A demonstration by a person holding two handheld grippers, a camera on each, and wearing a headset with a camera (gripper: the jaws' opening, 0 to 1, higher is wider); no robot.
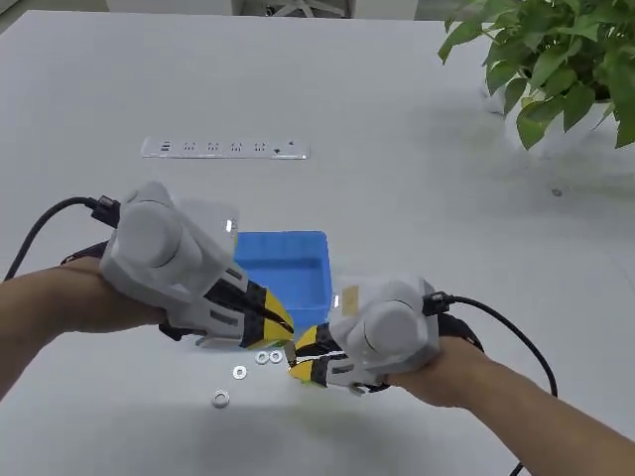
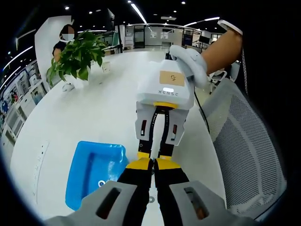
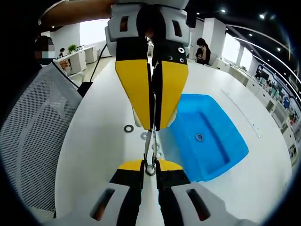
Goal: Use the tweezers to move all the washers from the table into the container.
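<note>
Thin metal tweezers (image 3: pixel 152 123) run between my two grippers, which meet tip to tip over the table just in front of the blue container (image 1: pixel 298 270). My left gripper (image 1: pixel 286 326) is shut on one end of the tweezers and my right gripper (image 3: pixel 150 165) is shut on the other end. A small ring shows between the right jaws; whether it is held I cannot tell. Several washers (image 1: pixel 239 373) lie on the white table below the tips, with more washers (image 3: pixel 129 128) beside the container (image 3: pixel 211 141). One washer (image 3: pixel 199 137) lies inside it.
A white power strip (image 1: pixel 224 149) lies farther back on the table. A potted plant (image 1: pixel 556 59) stands at the far right. A mesh chair (image 2: pixel 244 155) is beside the table, and a person stands in the background.
</note>
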